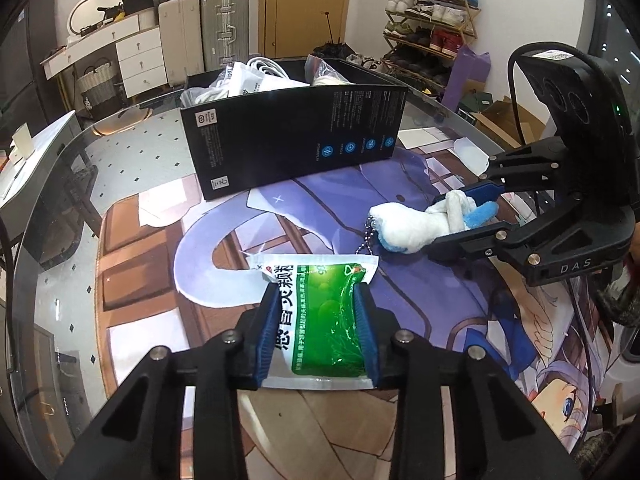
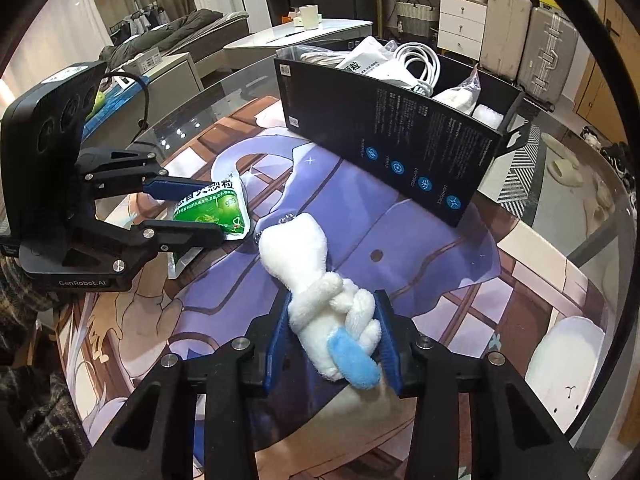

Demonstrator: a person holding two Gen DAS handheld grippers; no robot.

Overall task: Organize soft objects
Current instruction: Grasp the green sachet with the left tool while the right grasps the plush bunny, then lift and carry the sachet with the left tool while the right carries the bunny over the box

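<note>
Both grippers are loaded over the table (image 1: 132, 152): left gripper (image 1: 318, 300) pinches a green sachet (image 1: 324, 312), right gripper (image 2: 332, 336) clamps a plush (image 2: 320, 280). Cables and bags already fill the box (image 1: 292, 136); these two look next.

A lived-in home: behind the table (image 1: 132, 152) stand a shoe rack (image 1: 432, 20), suitcases (image 1: 204, 32), a dresser (image 1: 132, 56) and a door (image 1: 304, 4), with a bed (image 2: 180, 32) beyond.

Wooden door (image 1: 305, 4); shoe rack (image 1: 432, 28); suitcases (image 1: 204, 26); white dresser (image 1: 136, 56)
</note>
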